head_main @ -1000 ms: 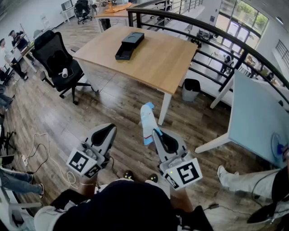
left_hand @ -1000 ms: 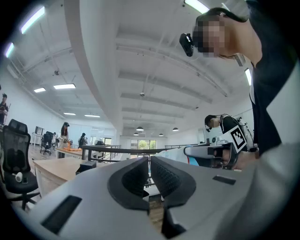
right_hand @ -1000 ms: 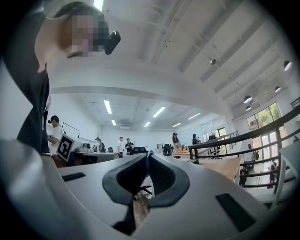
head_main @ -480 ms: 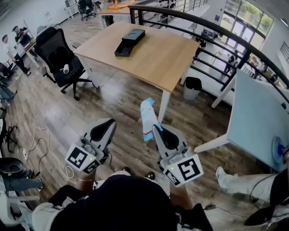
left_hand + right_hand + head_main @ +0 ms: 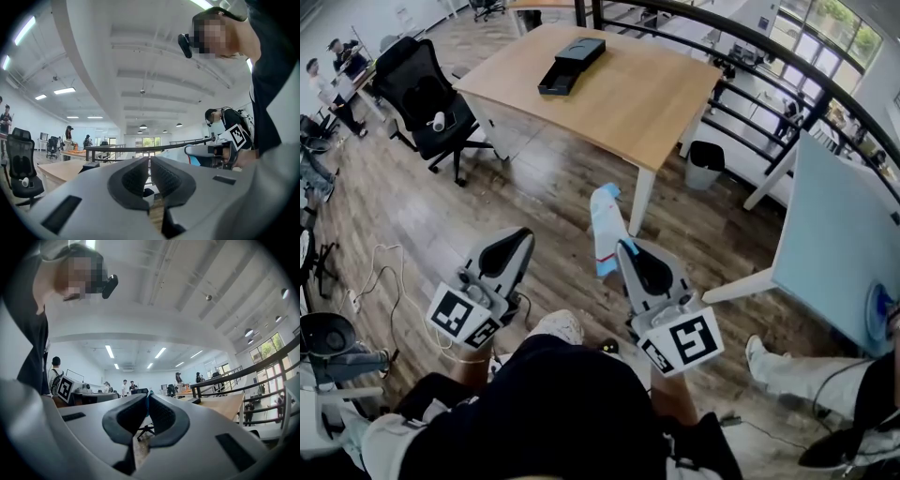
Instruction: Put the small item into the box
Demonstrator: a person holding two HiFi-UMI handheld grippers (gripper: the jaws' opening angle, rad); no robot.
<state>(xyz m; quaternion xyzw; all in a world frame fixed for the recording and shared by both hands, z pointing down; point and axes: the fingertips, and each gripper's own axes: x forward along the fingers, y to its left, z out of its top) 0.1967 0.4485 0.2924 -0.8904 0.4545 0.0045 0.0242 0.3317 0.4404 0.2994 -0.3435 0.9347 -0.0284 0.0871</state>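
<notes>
The small white-and-blue flat item [image 5: 604, 228] stands upright, well short of the light wooden counter [image 5: 647, 112]. Its lower end is pinched by the right gripper [image 5: 623, 249], whose jaws are clenched on it. The long black box [image 5: 570, 67] lies on the far left part of that counter, well apart from the item. A black office chair [image 5: 427, 103] stands left of the counter, a black waste bin [image 5: 704, 175] is near its right edge, and a dark railing [image 5: 787, 70] runs behind it. Wooden floor [image 5: 534, 202] lies between the counter and the person. The left gripper [image 5: 521, 237], jaws pressed together on nothing, is held low beside the right one. Both point toward the counter.
</notes>
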